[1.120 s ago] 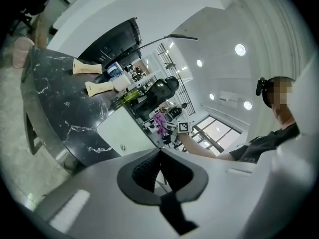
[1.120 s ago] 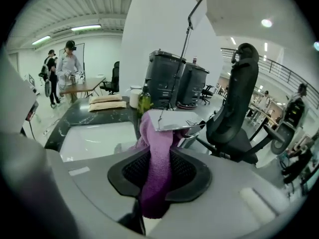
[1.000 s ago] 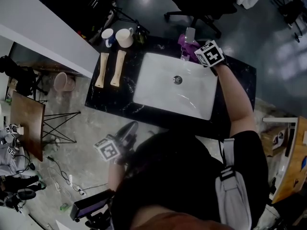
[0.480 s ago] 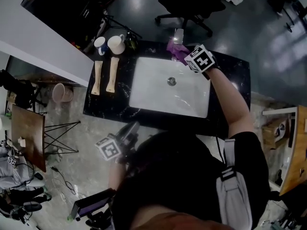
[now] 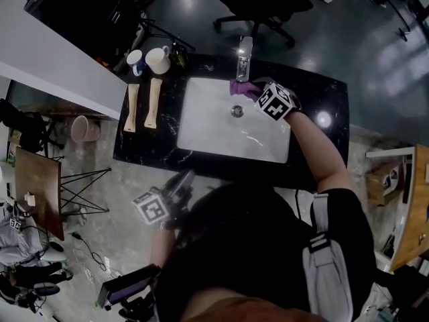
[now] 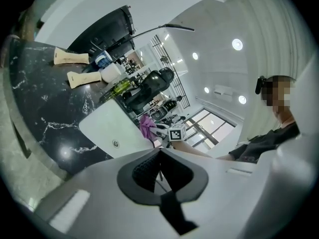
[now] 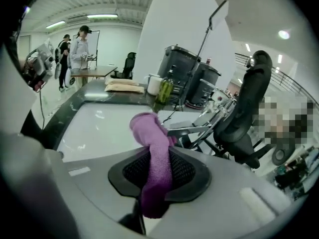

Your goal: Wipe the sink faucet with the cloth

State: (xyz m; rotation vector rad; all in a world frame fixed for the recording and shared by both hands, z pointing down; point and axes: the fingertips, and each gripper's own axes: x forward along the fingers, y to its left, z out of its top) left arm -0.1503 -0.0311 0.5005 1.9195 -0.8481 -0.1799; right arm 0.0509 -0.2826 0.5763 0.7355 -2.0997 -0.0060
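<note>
1. The right claw (image 7: pixel 158 166) is clamped on a purple cloth (image 7: pixel 153 148). The cloth runs up between the two pads, its bunched end sticks out past the tips, and its tail hangs down behind them.
2. The faucet (image 5: pixel 244 58) stands just beyond this claw's tips, at the back rim of the sink (image 5: pixel 214 129). In the right gripper view the chrome spout lies just right of the cloth's bunched end. Whether cloth and faucet touch I cannot tell.
3. This claw tilts downward over the back of the sink, with the drain (image 5: pixel 236 111) just on its near side.
4. The left claw (image 6: pixel 158 169) has its jaws pressed together with nothing between them. It is held just short of the front edge of the table (image 5: pixel 328 106) and points across the sink, well apart from the cloth and the faucet.
5. Well to the left of the right claw, on the table, stand two mugs (image 5: pixel 149 60) and a green bottle (image 5: pixel 177 54). Nearer than these, two beige pieces (image 5: pixel 142 104) lie side by side.
</note>
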